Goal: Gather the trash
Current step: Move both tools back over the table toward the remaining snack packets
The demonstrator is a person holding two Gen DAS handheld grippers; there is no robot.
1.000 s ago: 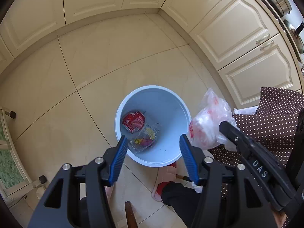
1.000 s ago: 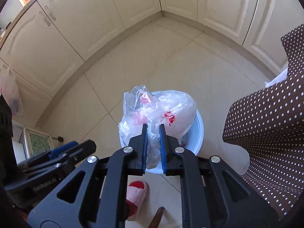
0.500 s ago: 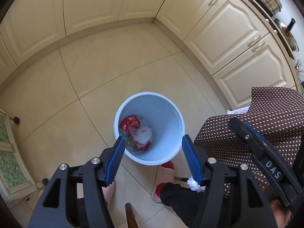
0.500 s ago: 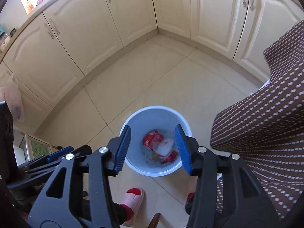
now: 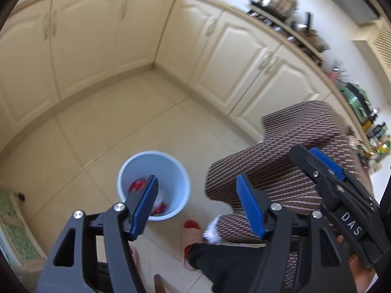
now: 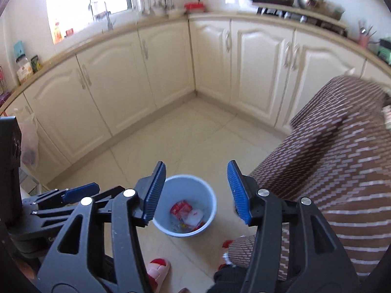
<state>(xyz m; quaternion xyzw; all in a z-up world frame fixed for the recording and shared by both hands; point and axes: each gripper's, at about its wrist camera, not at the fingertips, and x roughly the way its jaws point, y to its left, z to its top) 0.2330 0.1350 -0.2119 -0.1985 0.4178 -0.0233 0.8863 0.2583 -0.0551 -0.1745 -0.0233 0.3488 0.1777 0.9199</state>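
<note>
Cream kitchen cabinets ring the tiled floor, where the blue bin (image 6: 185, 205) stands holding the trash (image 6: 187, 213). Both grippers hang above it, jaws opening and empty: from the right gripper (image 6: 196, 193) the bin lies at six o'clock, from the left gripper (image 5: 198, 204) at nine o'clock.

The bin (image 6: 210, 202) is seen to be of smooth, matt pale-blue plastic, with crinkled glossy wrappers (image 6: 182, 207) lying inside. The floor (image 6: 195, 141) is laid with glossy cream tiles. The cupboard doors (image 6: 259, 73) are finished in a smooth cream satin coat, with metal handles. The cloth (image 6: 342, 161) is woven brown fabric, matt. Ribbed blue pads (image 6: 155, 193) are set in matt black plastic on the gripper fingers.
</note>
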